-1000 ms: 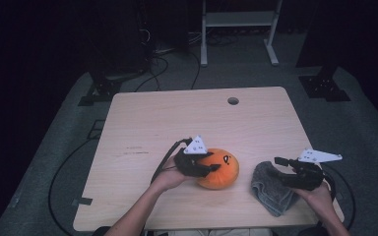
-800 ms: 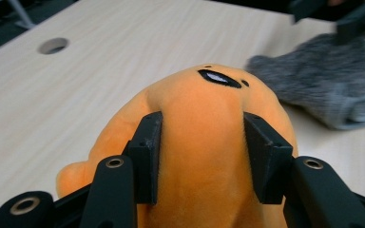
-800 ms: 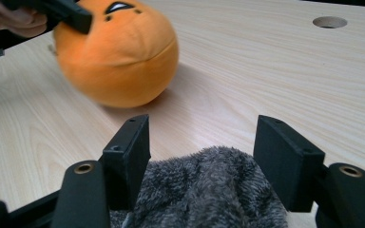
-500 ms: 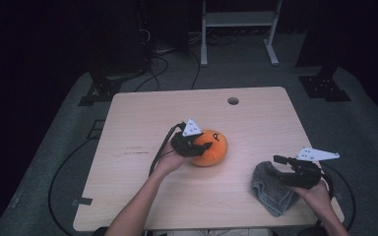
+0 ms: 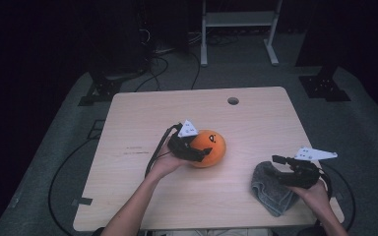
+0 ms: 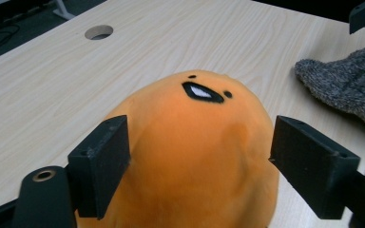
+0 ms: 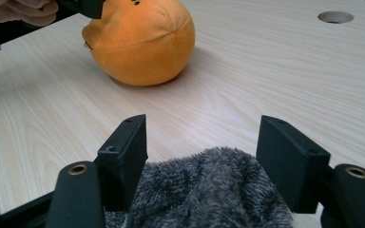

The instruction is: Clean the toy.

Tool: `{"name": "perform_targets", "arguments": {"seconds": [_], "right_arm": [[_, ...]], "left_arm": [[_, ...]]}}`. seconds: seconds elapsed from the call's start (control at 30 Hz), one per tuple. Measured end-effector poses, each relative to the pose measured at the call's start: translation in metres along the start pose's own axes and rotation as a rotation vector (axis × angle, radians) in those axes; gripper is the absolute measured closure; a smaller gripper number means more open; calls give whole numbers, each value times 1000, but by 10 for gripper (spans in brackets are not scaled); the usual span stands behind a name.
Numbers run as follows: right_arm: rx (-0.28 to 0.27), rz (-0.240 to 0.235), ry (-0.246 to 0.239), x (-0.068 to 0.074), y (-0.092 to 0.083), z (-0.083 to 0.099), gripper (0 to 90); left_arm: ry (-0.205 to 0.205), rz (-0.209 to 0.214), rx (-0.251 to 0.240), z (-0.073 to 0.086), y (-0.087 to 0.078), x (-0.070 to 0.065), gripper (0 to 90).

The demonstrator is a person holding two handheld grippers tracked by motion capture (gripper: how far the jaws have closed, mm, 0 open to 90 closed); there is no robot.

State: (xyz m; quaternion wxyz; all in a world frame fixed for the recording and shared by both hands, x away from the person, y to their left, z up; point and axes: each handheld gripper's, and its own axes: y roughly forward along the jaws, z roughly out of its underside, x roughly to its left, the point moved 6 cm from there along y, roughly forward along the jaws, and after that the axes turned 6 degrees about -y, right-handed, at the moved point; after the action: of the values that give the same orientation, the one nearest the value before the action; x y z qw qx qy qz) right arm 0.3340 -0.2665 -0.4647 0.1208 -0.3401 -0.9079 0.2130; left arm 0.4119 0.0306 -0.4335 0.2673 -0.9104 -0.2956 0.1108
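**Left gripper lets go of the orange plush near the table's middle**

The left gripper (image 6: 197,161) has just been opening its jaws. In its own view the two black jaws stand either side of the orange plush (image 6: 195,147): the left jaw seems to lie against the fabric still, while a slim gap shows at the right jaw, so the squeeze is off. The plush sits on the table (image 5: 256,123) directly ahead of these jaws, its small stitched face turned up and away from them. It is round, with no clear long axis.

In the high view the left gripper (image 5: 199,150) is at the plush's (image 5: 209,147) near-left side. The right gripper (image 5: 285,169) hovers well apart at the near right, jaws wide open over a grey cloth (image 5: 270,189), whose pile lies between them without being pinched. The left hand is much the nearer to the plush.
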Motion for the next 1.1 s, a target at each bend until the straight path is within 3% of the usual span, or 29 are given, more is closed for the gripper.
{"name": "perform_targets", "arguments": {"seconds": [0.03,0.3,0.8,1.1], "right_arm": [[3,2,-3,0,0,0,330],[10,1,-6,0,2,1,328],[6,4,-6,0,0,1,324],[8,6,-5,1,0,1,320]], "left_arm": [[-16,8,-9,2,-3,0,176],[-31,1,-19,11,-16,2,153],[-29,-8,-33,23,-36,4,130],[-49,-13,-41,34,-46,4,117]]}}
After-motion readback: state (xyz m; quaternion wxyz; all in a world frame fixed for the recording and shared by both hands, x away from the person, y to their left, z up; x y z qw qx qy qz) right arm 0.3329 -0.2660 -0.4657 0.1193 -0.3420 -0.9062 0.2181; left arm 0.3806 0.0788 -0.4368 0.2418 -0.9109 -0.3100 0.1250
